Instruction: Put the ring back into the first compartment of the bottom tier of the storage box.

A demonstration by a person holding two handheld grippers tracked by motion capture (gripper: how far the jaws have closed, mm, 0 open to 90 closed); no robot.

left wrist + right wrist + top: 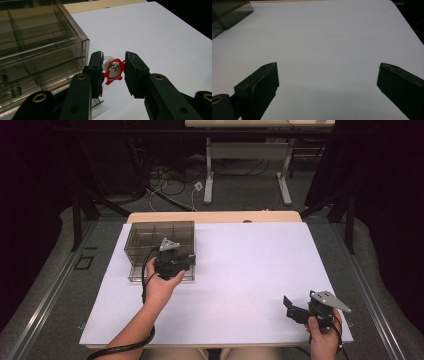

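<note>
A small red and white Santa figure [113, 71] with a white ring behind it sits between the jaws of my left gripper [113, 72]. Both jaws touch its sides, so the gripper is shut on it, just above the white table sheet [160, 37]. It hangs beside the front right corner of a smoky clear plastic drawer box [37, 50]. In the high view the left gripper [186, 261] is at that box [150, 237]. My right gripper [327, 82] stands open over bare white sheet, near the table's front right [290, 308].
The drawer box stands at the table's back left, and its corner shows in the right gripper view [227, 12]. White sheet [250, 270] covers the tabletop. Beyond the far edge are a table frame [245, 165] and cables on the floor.
</note>
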